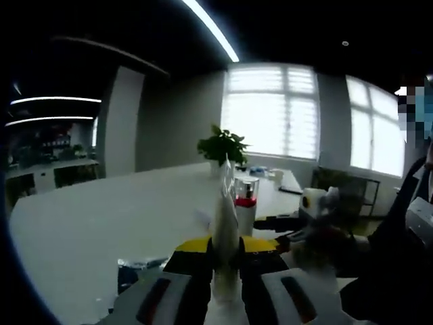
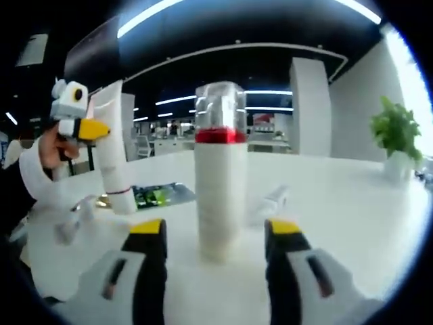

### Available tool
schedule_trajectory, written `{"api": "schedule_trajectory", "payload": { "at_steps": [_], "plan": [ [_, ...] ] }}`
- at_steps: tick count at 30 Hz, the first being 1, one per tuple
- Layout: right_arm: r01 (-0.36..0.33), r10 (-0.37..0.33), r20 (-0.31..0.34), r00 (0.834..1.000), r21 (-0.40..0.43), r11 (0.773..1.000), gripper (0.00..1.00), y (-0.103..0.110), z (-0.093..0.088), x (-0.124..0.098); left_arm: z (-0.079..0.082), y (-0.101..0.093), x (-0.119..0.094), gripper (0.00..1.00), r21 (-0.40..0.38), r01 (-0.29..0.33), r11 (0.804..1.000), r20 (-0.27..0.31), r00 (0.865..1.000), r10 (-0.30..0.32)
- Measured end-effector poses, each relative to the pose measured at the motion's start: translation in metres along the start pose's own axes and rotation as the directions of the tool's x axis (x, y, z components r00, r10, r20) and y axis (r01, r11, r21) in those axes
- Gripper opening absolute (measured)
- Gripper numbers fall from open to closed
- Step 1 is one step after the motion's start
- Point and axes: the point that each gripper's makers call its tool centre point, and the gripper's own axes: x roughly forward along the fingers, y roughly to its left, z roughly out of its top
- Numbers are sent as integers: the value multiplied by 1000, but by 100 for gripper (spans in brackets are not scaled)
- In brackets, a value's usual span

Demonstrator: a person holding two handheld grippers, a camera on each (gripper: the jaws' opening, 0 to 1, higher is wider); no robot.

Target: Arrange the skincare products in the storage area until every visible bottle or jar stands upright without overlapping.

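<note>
My left gripper [image 1: 225, 247] is shut on a slim white tube [image 1: 224, 210], held upright above the white table [image 1: 101, 223]. In the right gripper view that tube [image 2: 111, 152] hangs tilted at the upper left, still in the left gripper [image 2: 84, 128]. A tall white bottle [image 2: 220, 189] with a red band and clear cap stands upright on the table. My right gripper [image 2: 216, 233] is open, its jaws on either side of the bottle's base without touching it. The same bottle [image 1: 245, 206] appears just behind the tube, with the right gripper [image 1: 281, 227] beside it.
A green foil packet [image 2: 152, 195] lies flat behind the tube, and another white tube [image 2: 274, 200] lies on its side right of the bottle. A potted plant [image 1: 222, 145] stands further back. A person's hand [image 2: 51, 149] holds the left gripper.
</note>
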Motion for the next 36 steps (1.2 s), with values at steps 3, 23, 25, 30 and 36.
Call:
{"api": "schedule_trajectory", "payload": {
  "at_steps": [3,23,25,30,36],
  "plan": [
    [4,-4,-3,1000,-11,1000,51,0,0,3,-2,1,5,13,19,-1,1000,-6,1000,1],
    [15,-18,-47,999,-55,998,30,-6,-7,23,0,6,19,13,41,19,999,-6,1000,-19],
    [11,-14,-48,999,-56,998,29,-6,-7,22,0,7,20,13,42,17,999,-8,1000,-17],
    [6,-9,-50,999,-68,998,29,-5,-7,22,-1,7,21,13,42,20,999,-13,1000,-20],
    [-39,35,-57,998,-80,996,29,-4,-7,19,-3,5,24,13,48,39,998,-30,999,-37]
  ]
}}
